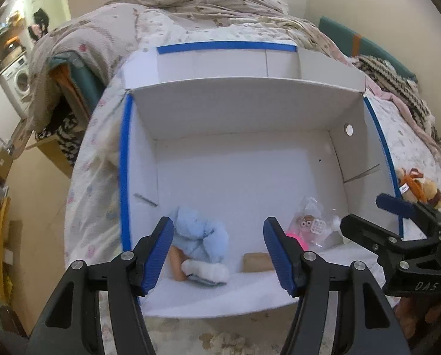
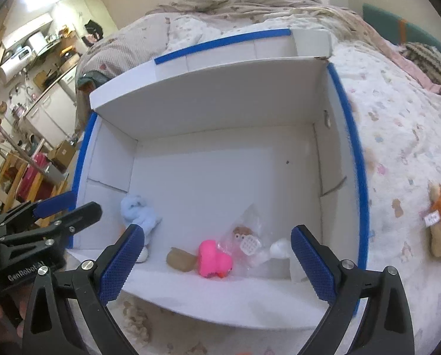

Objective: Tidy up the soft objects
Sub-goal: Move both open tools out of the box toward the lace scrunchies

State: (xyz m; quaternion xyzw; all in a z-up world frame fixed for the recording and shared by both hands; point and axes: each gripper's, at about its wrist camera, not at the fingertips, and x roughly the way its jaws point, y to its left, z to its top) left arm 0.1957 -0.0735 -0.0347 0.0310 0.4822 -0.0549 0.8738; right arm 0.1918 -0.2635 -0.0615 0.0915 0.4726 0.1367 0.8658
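Note:
A white cardboard box with blue-taped edges lies open on the bed. Near its front wall lie a light blue plush, a tan soft piece, a pink plush and a small doll in a clear bag. My left gripper hangs open above the blue plush, nothing between its fingers. My right gripper stands wide open above the pink plush, holding nothing. A brown and orange plush lies on the bed to the right of the box.
The bed has a white patterned cover, with a crumpled blanket at the far end. A teal headboard runs along the right. At left, beyond the bed, stand a washing machine and kitchen shelves.

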